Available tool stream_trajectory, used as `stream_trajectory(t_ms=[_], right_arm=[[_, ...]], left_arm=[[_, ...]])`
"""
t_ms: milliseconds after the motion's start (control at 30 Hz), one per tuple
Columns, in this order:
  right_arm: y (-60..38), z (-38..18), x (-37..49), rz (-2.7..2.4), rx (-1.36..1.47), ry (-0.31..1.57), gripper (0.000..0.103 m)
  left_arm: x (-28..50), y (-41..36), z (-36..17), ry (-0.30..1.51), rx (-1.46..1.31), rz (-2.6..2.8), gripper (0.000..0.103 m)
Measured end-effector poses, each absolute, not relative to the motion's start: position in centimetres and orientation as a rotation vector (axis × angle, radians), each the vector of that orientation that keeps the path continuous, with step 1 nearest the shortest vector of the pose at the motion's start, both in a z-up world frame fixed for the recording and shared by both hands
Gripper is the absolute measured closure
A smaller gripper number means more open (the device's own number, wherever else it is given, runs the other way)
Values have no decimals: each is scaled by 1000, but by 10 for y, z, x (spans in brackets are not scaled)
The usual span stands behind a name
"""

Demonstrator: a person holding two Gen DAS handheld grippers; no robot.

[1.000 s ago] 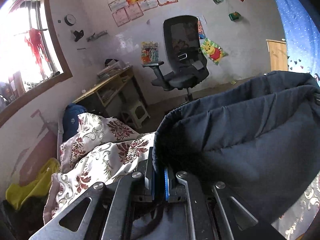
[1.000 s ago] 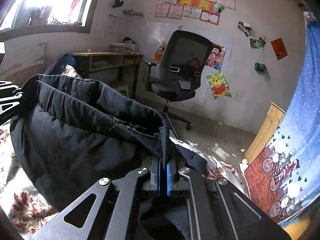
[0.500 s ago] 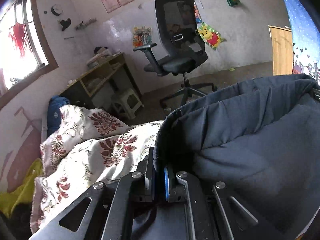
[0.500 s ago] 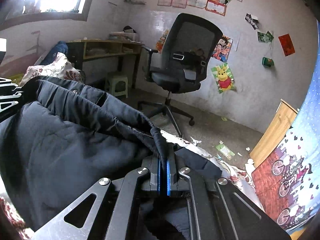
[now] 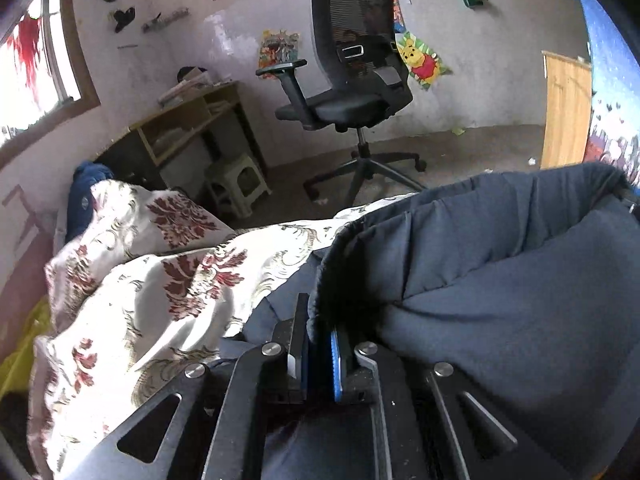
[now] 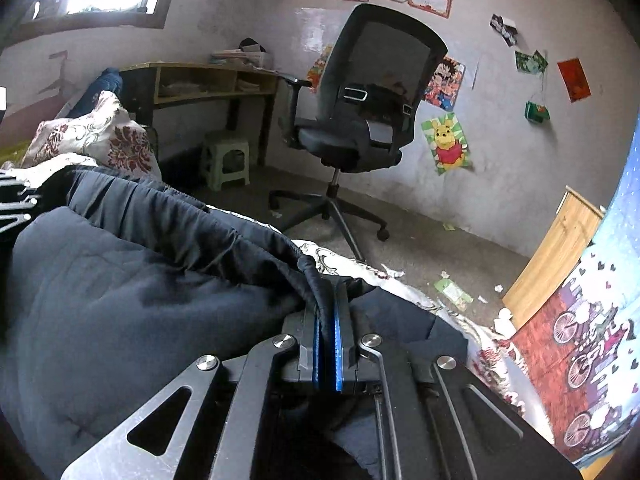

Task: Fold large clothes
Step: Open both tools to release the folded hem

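Jacket (image 5: 500, 280), dark padded, fills right half of left wrist view; left gripper (image 5: 319, 344) clamped tight on its rolled edge w/ blue pads. Floral bedding (image 5: 160, 280) just left, under jacket. Beyond: office chair (image 5: 352, 80), desk (image 5: 188, 128), stool (image 5: 236, 184).

Right wrist view: right gripper (image 6: 327, 344) pinched closed on jacket (image 6: 120, 300) hem, bulk sagging left over bedding (image 6: 92, 136). Chair (image 6: 360, 120) ahead, wooden board (image 6: 556, 256) at right, paper scraps (image 6: 452, 290) on floor.
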State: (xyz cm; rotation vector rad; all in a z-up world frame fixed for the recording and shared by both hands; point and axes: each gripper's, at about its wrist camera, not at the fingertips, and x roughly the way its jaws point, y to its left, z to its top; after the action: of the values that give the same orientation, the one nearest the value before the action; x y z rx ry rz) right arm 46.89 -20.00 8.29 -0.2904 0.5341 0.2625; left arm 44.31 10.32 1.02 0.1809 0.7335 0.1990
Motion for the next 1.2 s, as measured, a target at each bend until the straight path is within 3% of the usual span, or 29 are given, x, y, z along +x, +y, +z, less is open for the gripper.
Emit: stream_trajectory(t_ms=[67, 167, 233, 267, 300, 633, 1000, 1200], right_arm=[[-206, 80, 470, 279, -260, 553, 95], [-214, 79, 472, 309, -229, 578, 89], [-220, 82, 470, 323, -220, 573, 69], [-223, 85, 467, 325, -216, 562, 49], [-226, 90, 462, 333, -204, 543, 40], [-266, 107, 408, 455, -60, 598, 32], [-272, 35, 376, 565, -62, 818, 32], [-260, 18, 396, 562, -61, 805, 32]], left_arm=[[439, 109, 12, 714, 124, 151, 86], [429, 115, 19, 669, 55, 103, 64], [419, 118, 25, 624, 18, 96, 15], [412, 119, 30, 588, 5, 107, 9], [404, 120, 36, 545, -8, 107, 7], [351, 96, 48, 537, -56, -145, 7], [346, 68, -4, 761, -1, -259, 7], [368, 71, -7, 805, 42, -171, 4]])
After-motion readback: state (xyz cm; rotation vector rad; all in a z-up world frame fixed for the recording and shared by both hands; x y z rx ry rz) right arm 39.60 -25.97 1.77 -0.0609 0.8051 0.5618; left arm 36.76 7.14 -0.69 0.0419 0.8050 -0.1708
